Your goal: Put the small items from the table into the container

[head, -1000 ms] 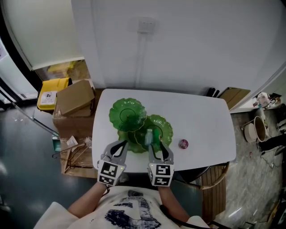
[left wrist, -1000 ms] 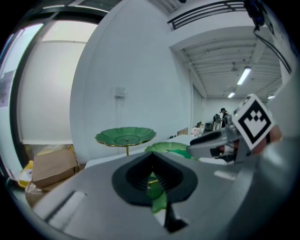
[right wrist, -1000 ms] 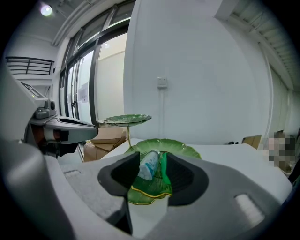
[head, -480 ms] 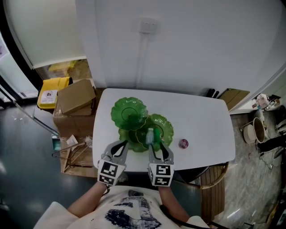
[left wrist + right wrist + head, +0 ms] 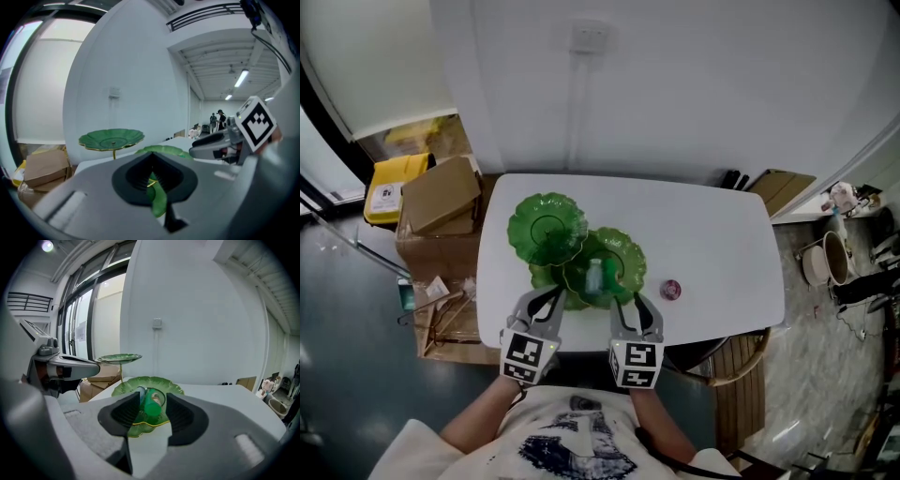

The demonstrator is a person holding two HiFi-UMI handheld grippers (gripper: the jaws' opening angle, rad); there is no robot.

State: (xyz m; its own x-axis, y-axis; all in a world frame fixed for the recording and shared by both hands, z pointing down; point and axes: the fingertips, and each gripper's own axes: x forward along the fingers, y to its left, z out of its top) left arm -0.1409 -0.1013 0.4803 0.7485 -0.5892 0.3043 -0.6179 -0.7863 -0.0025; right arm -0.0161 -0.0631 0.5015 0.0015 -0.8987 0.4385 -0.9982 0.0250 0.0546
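1. Your right gripper (image 5: 153, 401) points at a small bottle (image 5: 151, 408) lying on its side. Its green cap faces you and its long axis runs away from you. In the head view the bottle (image 5: 595, 275) sits in the middle plate of the green leaf stand (image 5: 546, 228).
2. A small round item touches the bottle. You cannot tell what it is.
3. Right gripper (image 5: 635, 307): jaws about half apart, nothing between the pads. It hovers at the near table edge, just short of the stand.
4. Left gripper (image 5: 151, 176): jaws drawn nearly together. The gold-edged rim of the stand's lowest plate fills the slit, so it looks clamped on that rim. In the head view its tips (image 5: 555, 298) sit on that plate's near edge.
5. The stand has three leaf-shaped plates, the top one highest and to the left. It stands on the left half of the white table (image 5: 722, 244).
6. A small red item (image 5: 671, 289) lies on the table just right of the stand, touching nothing.
7. Writing: the gripper cubes carry only square markers. The label on the yellow bin (image 5: 386, 194) by the cardboard box (image 5: 441, 195) is too small to read.
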